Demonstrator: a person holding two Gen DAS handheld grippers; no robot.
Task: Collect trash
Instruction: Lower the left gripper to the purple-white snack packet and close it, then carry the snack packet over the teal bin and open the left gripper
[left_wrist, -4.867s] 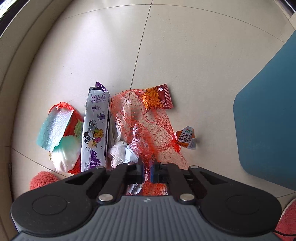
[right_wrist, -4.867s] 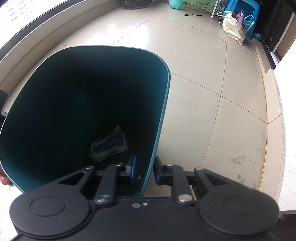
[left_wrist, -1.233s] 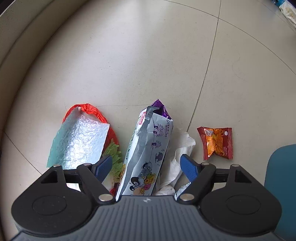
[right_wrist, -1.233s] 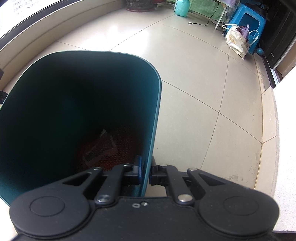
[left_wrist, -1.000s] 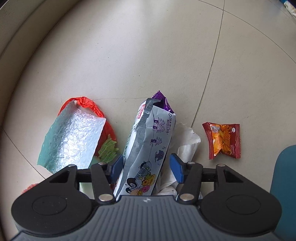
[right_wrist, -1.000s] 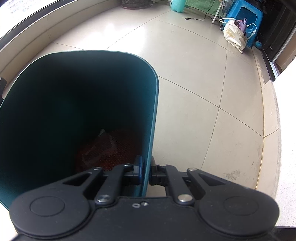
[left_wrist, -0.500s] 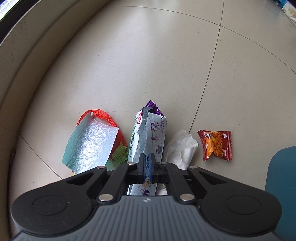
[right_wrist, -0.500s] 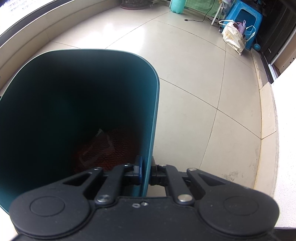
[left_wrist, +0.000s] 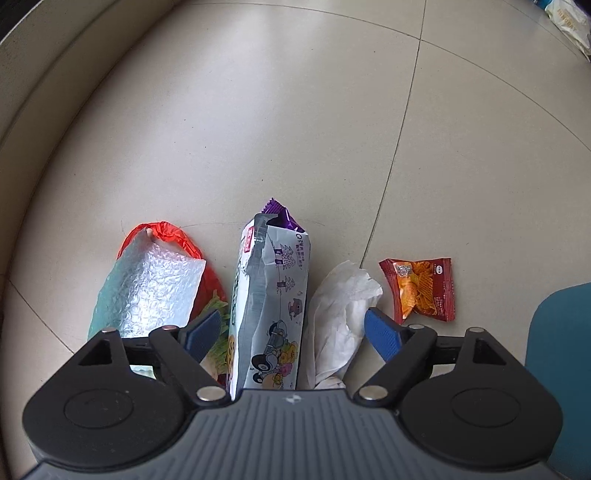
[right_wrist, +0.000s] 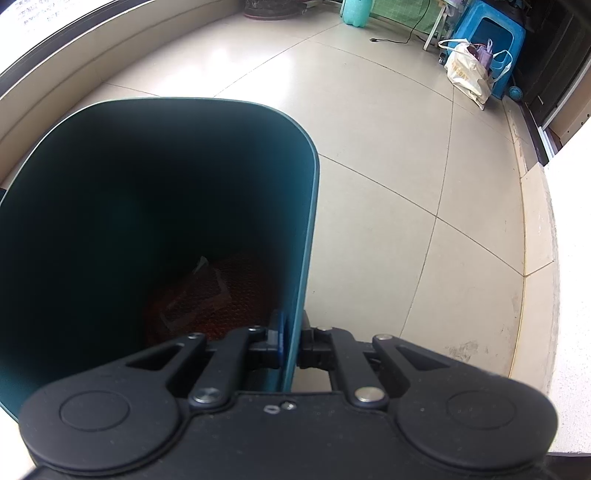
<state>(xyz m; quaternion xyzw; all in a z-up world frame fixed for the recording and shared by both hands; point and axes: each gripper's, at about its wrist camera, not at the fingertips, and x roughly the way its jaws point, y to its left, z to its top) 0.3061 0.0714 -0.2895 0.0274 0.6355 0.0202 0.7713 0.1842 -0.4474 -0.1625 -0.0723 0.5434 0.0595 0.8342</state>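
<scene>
Jaws that were pinched shut over the tall snack bag half a second ago now stand spread wide again, so the left hand-held gripper (left_wrist: 293, 330) has hold of nothing. The cartoon-printed snack bag (left_wrist: 271, 314) with the purple torn top stands between the two blue pads, touching neither as far as I can see. That reads to me as a failed or abandoned pinch: the bag is not collected, and a fresh closing on it is needed before it can go in the bin.

Largest thing about is the teal bin (right_wrist: 159, 229), whose side wall the right hand-held gripper (right_wrist: 290, 345) clamps, one pad inside and one outside, jaws nearly closed on the thin plastic, tipping its mouth toward the camera. Deep inside lie a red net bag (right_wrist: 221, 295) and a crumpled wrapper from earlier.

On the tiled floor (left_wrist: 258, 129), the remaining trash sits in a row by the left gripper: a bubble-wrap sheet (left_wrist: 147, 288) over a red plastic bag (left_wrist: 173, 232) leftmost, then the snack bag, a white tissue (left_wrist: 340, 306) just beside it, and a small red crisp packet (left_wrist: 421, 290) apart to the right, near the bin's edge.

The left gripper points down and forward at the floor, low over the pile.
</scene>
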